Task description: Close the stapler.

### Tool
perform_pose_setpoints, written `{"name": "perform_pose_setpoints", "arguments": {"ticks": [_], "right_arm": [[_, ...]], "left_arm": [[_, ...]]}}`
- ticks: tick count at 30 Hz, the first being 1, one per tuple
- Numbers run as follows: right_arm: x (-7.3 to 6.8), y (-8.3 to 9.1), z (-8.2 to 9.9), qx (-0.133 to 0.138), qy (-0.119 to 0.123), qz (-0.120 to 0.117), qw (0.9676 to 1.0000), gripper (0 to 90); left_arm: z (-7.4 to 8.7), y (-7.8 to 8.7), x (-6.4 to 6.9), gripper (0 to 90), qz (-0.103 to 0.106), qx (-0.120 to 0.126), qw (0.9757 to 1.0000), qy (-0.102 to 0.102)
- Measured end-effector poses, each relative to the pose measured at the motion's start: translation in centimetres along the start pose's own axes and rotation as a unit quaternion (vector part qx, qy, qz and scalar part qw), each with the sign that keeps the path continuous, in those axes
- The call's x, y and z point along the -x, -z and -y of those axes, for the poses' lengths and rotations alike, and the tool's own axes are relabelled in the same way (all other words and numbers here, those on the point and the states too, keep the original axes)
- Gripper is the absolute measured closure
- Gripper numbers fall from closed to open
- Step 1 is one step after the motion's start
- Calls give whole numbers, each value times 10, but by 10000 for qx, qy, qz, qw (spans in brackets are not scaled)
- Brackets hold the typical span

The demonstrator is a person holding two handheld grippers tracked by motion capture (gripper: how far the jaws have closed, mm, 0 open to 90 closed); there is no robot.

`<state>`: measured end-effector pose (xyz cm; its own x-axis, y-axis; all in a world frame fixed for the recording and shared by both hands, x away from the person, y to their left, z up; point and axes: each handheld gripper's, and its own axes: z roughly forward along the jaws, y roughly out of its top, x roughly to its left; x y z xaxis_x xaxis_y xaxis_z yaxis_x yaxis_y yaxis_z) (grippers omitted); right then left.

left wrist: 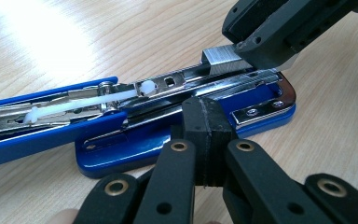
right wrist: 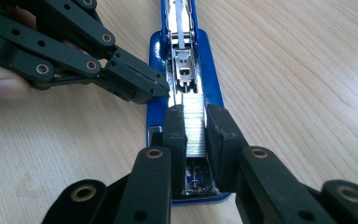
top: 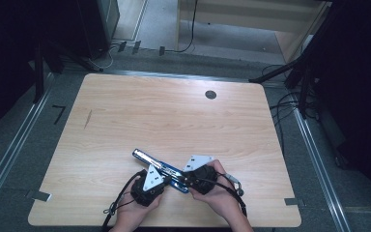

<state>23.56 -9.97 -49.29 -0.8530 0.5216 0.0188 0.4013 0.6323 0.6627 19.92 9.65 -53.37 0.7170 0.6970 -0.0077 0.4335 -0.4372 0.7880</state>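
A blue stapler (top: 149, 162) lies flat on the wooden table (top: 174, 111), near its front edge. Its top arm is swung wide open and its metal magazine (left wrist: 168, 84) is bared. My right gripper (right wrist: 196, 122) is shut on a silver strip of staples (right wrist: 195, 133) and holds it over the near end of the magazine. The left gripper (left wrist: 204, 119) is shut with nothing between its pads, and its tip rests against the side of the stapler's blue base (left wrist: 121, 144). From above, both grippers (top: 166, 179) (top: 187, 180) meet at the stapler's near end.
A round dark grommet hole (top: 210, 94) sits near the table's far edge. The wooden top stretches bare on all sides of the stapler. Cables and stand legs lie on the floor beyond the table.
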Motion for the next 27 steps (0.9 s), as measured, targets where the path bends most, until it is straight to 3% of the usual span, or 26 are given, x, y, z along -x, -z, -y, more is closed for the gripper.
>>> {"name": "perform_pose_setpoints", "arguments": {"ticks": [27], "right_arm": [[0, -2, -6, -214, 147, -70, 9996, 794]], "left_arm": [[0, 0, 0, 900, -3, 2, 10000, 2]]}}
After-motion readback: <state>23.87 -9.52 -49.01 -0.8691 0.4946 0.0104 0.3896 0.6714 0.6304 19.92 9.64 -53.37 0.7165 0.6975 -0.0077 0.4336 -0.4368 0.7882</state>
